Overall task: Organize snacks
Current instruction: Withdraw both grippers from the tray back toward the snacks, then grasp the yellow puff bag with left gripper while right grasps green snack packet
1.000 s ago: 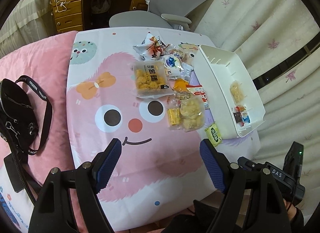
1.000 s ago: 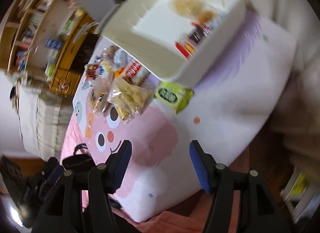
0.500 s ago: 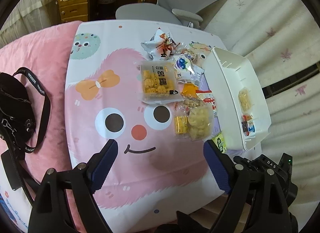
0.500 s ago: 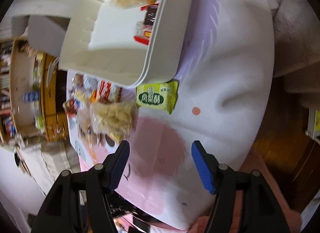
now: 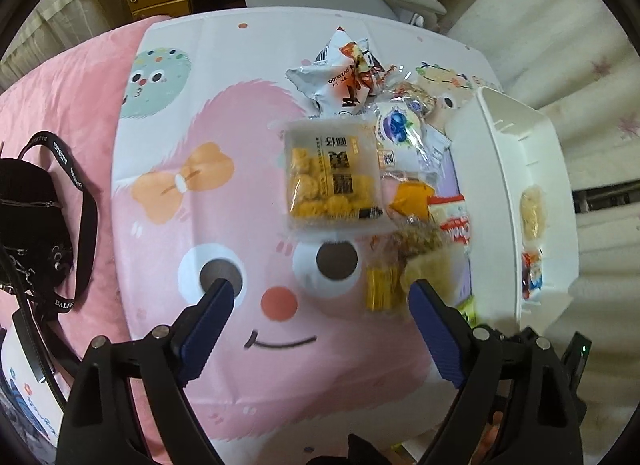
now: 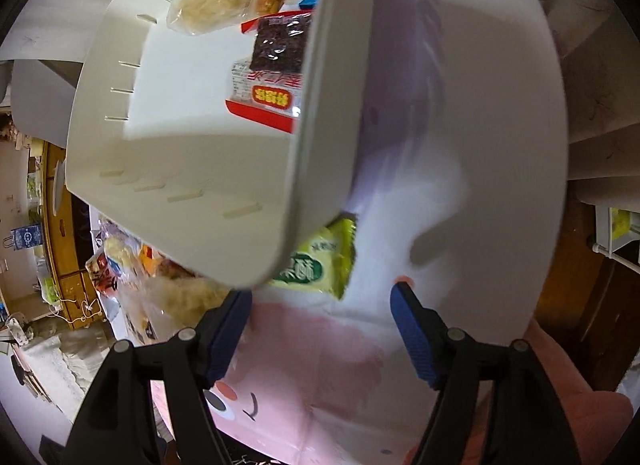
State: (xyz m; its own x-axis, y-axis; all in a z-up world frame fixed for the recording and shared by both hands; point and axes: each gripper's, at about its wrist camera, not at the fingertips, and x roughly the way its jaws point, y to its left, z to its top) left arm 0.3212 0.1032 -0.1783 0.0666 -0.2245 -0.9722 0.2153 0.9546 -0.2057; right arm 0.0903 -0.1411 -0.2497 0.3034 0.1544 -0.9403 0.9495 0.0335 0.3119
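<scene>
Far left in the left wrist view, a black strap bag (image 5: 36, 221) lies on the pink bedding, untouched and no part of the job. The cartoon-face cloth (image 5: 240, 193) fills the middle. A sec ago the left gripper (image 5: 320, 299) sat well back from the snack pile; now it is lower and closer, w/ the pile looming much bigger in view. Its jaws have just been opening and stand wide, nothing between them but printed cloth. The right-hand pad's tip sits just beside the clear pack of pale crackers (image 5: 430, 265) and the small yellow pack (image 5: 380, 285). Above those lies the big biscuit pack (image 5: 332, 169), then the silver-white bag (image 5: 340, 77) at the far end of the heap.

Right of the pile stands the white bin (image 5: 504, 193), w/ only a few pcs inside near its near end, so most of the sorting looks undone.

In the right wrist view the right gripper (image 6: 320, 305) has also dropped in and rolled; the bin's (image 6: 200, 169) corner is now right in front of it. Its jaws have just been opening too, fairly wide, empty. The green pastry pack (image 6: 316, 261) lies on the cloth just ahead of the tips, partly tucked under the bin's corner.

Judgement: both claws are lining up for pickups, left on the cracker pack, right on the green one. The bin edge over the green pack may foul the grab.
</scene>
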